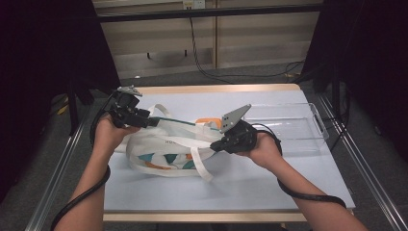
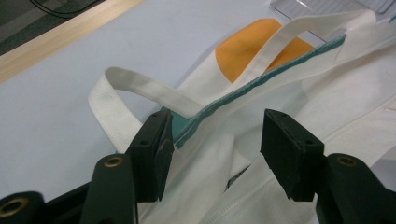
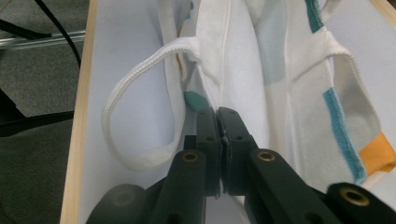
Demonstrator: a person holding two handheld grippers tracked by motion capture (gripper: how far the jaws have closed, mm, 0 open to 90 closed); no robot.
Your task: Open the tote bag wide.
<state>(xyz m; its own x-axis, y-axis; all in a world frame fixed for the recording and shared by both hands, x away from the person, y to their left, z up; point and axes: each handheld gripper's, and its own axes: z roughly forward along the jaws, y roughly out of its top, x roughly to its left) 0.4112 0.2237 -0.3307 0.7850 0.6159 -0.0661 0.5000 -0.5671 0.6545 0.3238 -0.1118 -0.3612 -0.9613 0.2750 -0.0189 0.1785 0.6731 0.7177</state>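
Dark print on the white tote bag (image 1: 166,144), on its upper face in the high view; it looks like "HO" followed by more letters too small to make out. Gripper views: plain cloth, teal and orange patches, no lettering legible. Nothing else readable.

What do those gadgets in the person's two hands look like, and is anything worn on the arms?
Each hand holds black tongs: the left tongs and the right tongs. Each has two chunky black jaws with flat rectangular pads and brass-coloured rivets at the joints. A grey three-cornered plate sits on top of each, and a thick black cable trails back along each forearm. The forearms are bare, with no sleeves in sight.
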